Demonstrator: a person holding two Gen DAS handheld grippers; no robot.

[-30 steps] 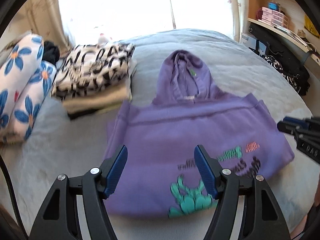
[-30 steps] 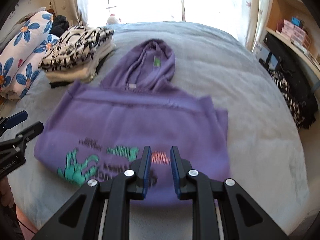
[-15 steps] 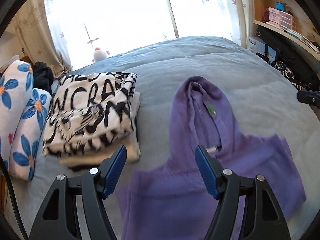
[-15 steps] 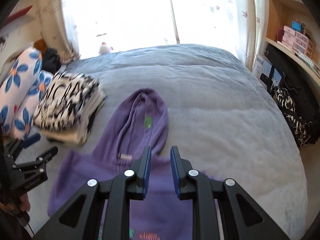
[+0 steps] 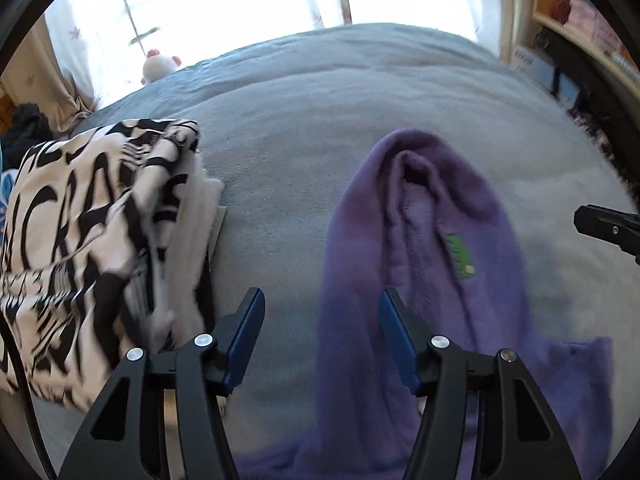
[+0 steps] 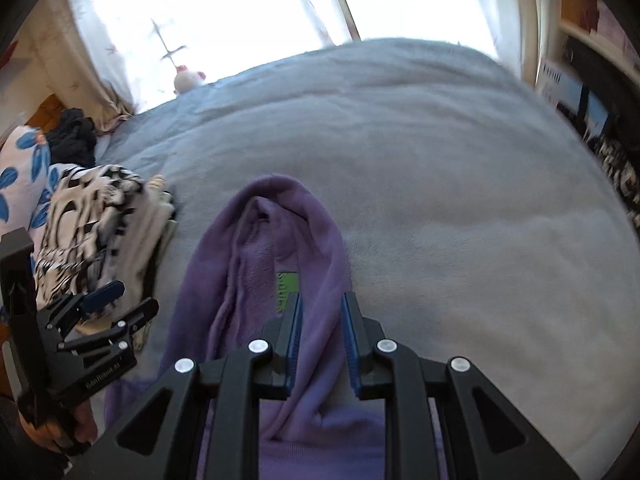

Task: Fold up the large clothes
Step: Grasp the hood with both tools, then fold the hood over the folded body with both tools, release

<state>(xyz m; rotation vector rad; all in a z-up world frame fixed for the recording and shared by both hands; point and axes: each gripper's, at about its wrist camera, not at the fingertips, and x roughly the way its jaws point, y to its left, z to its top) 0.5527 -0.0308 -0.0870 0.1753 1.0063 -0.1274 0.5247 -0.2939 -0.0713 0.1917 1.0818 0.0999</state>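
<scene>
Grey blanket covers the bed. Stack of folded clothes, black-and-white print on top, sits just left of the left gripper, near it. Floral pillow and a dark garment lie beyond the stack. Small plush toy at the far bed edge by the bright window. Shelf unit with boxes on the right, blurred.

Purple hoodie lies flat on the blanket, hood pointing away, green neck label showing inside.

Left gripper: fingers spread wide, nothing between them; its right finger overlaps the hood's left edge in view, contact unclear. Right gripper: fingers a narrow gap apart, over the hood's right side just beside the label; hood fabric shows in the gap, can't tell whether it is pinched.
</scene>
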